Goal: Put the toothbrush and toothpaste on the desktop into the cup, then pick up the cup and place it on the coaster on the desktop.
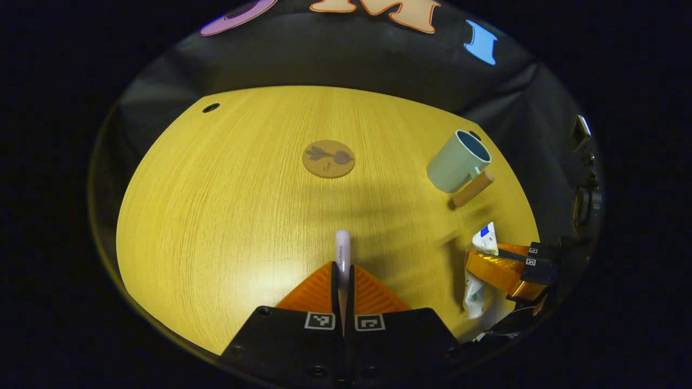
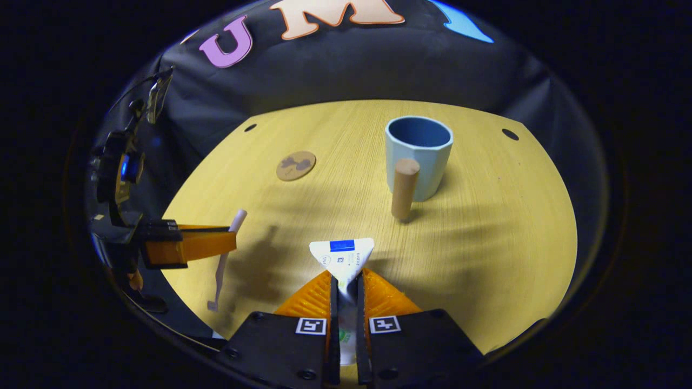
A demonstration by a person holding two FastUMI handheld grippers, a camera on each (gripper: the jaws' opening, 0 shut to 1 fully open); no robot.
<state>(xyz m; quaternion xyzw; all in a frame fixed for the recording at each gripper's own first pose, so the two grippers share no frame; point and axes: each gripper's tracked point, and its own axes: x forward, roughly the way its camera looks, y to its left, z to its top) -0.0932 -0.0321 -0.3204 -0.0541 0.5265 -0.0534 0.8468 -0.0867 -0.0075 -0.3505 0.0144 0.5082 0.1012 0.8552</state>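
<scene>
The left claw (image 1: 343, 281) is clamped narrow on a slim pale lilac plastic toothbrush (image 1: 343, 254), whose rounded end sticks out forward between its fingers above the yellow wood-grain table (image 1: 216, 216). In the right gripper view the same toothbrush (image 2: 224, 259) hangs from that left claw (image 2: 230, 243) with its bristled head downward, well to the left of the cup. The right claw (image 2: 346, 286) is closed on a white squeezable toothpaste tube (image 2: 341, 256) with a blue band at its flat crimped end, which points toward the cup. In the left gripper view that tube (image 1: 478, 270) is held in the right claw (image 1: 486, 265), nearer than the cup. The pale blue faceted cup (image 2: 419, 154), with a round wooden peg handle, stands upright on the table. The round brown coaster (image 1: 328, 158) with a dark plant print lies flat, well apart from the cup on its left.
</scene>
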